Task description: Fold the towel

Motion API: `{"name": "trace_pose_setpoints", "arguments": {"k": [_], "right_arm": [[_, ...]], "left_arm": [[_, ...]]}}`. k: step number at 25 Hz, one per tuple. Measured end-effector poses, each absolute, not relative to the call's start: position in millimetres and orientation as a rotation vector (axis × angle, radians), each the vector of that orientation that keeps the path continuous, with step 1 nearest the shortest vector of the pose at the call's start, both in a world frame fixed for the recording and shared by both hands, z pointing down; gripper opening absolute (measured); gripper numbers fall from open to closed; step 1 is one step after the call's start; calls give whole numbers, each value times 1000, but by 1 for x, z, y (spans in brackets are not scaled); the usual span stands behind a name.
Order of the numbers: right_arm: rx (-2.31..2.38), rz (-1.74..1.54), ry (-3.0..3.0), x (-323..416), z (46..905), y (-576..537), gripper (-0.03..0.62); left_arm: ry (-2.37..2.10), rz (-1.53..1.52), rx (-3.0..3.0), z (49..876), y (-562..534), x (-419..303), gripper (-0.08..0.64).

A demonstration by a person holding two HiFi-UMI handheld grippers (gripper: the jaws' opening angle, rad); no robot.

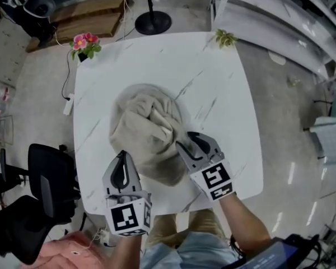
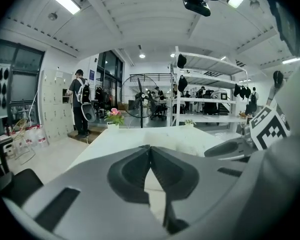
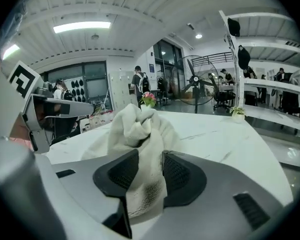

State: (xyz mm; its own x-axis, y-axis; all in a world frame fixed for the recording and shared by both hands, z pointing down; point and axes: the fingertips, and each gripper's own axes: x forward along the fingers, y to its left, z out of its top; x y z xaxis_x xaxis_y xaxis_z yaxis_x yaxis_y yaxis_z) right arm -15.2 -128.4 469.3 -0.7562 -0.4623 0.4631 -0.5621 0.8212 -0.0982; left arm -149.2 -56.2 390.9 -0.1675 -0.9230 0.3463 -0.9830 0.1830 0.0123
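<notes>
Nearest us, our left gripper (image 1: 122,153) is pressed together on nothing, just beside the towel's near-left edge. Our right gripper (image 1: 186,139) stands spread, with a fold of the beige towel (image 1: 148,129) lying between its jaws. The towel sits crumpled in a heap in the middle of the white table (image 1: 229,88). We judge that no fold is made yet, and spreading it flat comes first.

Towel (image 1: 148,130): cream-beige, plain. Table (image 1: 224,94): white, thin grey veins. My left gripper (image 1: 122,153) and right gripper (image 1: 186,140): pale grey shells, black pads, black-and-white square markers. Flowers (image 1: 85,40): pink, green leaves. Plant (image 1: 225,37): yellow-green. Chair (image 1: 50,175): black. Stand base (image 1: 153,22): black. Floor (image 1: 39,88): pale grey, as I read it
</notes>
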Motion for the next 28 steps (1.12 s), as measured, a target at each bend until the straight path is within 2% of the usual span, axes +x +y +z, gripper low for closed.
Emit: {"name": "trace_pose_setpoints", "arguments": {"k": [4,9,10,14,17,21,22,23,24,28], "right_arm": [[735,272,-2570,-14,475,-126,16],[748,269,-2550,-4,472,-113,15],[758,285,-2552,-3,471,-113,30],[747,344,-2568,-5,472,-120,177],[702,364,-2563,-11,480,-127,216],[639,389,-2546,-15,495,-129,236],[630,379,-2544,-15,496,-129,190],[622,364,-2542,-15,495,-128,108],[613,351,-2541,-15,495,-126,63],[609,353,-2544,-8,487,-110,43]], "left_arm": [[-2198,322,1805,394,-57,-153,8],[-2200,308,1822,385,-52,-154,8],[-2199,305,1832,382,-51,-152,8],[-2192,314,1864,374,-45,-146,8],[-2198,328,1855,379,-40,-148,8],[-2192,354,1825,390,-34,-151,8],[-2188,358,1818,393,-33,-150,8],[-2186,359,1812,395,-33,-150,8],[-2184,361,1808,397,-32,-150,8],[-2184,356,1817,394,-29,-147,8]]}}
